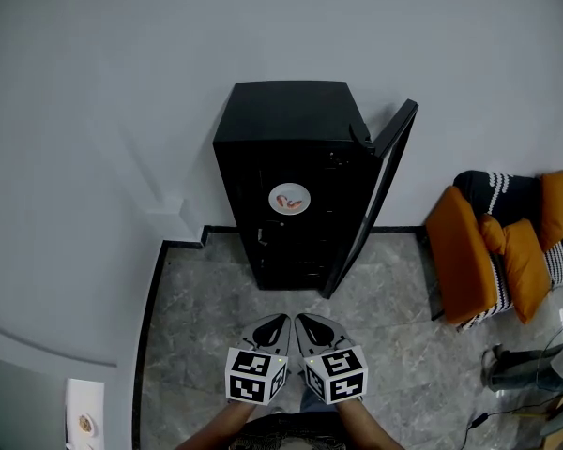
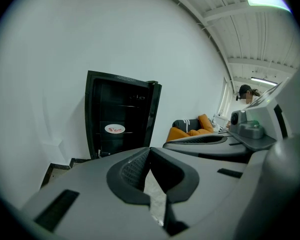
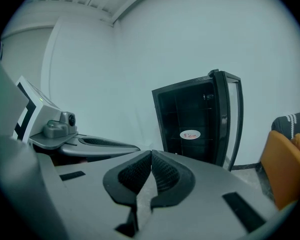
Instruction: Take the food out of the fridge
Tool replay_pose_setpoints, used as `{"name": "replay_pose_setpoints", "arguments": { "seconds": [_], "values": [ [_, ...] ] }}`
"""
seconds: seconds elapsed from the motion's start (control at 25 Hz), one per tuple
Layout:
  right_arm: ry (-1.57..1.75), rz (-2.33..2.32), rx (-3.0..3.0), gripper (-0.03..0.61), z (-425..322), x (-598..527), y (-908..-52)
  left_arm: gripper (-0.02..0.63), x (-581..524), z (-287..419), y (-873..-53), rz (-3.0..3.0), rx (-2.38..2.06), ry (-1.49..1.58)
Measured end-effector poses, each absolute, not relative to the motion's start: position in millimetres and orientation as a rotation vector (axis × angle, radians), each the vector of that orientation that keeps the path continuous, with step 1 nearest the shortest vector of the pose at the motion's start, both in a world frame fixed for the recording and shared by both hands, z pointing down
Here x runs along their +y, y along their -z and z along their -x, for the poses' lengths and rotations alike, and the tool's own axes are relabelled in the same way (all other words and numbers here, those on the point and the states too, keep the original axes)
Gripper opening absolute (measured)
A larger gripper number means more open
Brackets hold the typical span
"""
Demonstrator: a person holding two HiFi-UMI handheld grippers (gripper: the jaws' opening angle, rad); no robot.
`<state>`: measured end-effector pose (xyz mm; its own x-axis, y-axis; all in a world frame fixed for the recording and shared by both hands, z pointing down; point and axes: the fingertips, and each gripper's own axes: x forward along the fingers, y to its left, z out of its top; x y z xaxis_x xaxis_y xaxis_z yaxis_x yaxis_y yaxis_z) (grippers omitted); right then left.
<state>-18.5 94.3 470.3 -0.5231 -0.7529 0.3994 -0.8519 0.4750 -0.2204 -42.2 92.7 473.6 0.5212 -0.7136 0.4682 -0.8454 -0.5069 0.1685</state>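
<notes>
The small black fridge point(image 1: 291, 120) stands on the floor point(image 1: 385, 298) against the white wall, its door point(image 1: 380, 190) swung open to the right, so the shelves are already exposed and nothing blocks a reach inside. The only thing I can make out in it is a white plate point(image 1: 289, 199) about halfway up, near the middle of its shelf between the side walls. It carries a small reddish portion of food whose kind is too small to tell. The other shelves look dark and bare from here. The person holds the left gripper point(image 1: 281, 320) and the right gripper point(image 1: 302, 320) side by side low over the grey tiled floor, both aimed at the fridge opening and well apart from it. Each has its jaws pressed together with nothing between them, which I take as a carrying posture for the approach. Whichever goes for the plate will have to spread wide before it gets there. Orange cushions point(image 1: 469, 251) sit on a striped seat off to the right, clear of the way.
</notes>
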Motion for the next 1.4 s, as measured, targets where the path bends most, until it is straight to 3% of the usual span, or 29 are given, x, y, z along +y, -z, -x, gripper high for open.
{"name": "replay_pose_setpoints", "arguments": {
  "seconds": [0.8,1.4],
  "values": [
    [-0.614,-1.298,-2.545,0.021,-65,-21,-463,0.014,-26,-43,-465,-2.336,-1.369,-0.504],
    [-0.589,-1.262,-2.591,0.021,-90,-62,-455,0.015,-63,-61,-462,-2.288,-1.441,-0.433]
  ]
}}
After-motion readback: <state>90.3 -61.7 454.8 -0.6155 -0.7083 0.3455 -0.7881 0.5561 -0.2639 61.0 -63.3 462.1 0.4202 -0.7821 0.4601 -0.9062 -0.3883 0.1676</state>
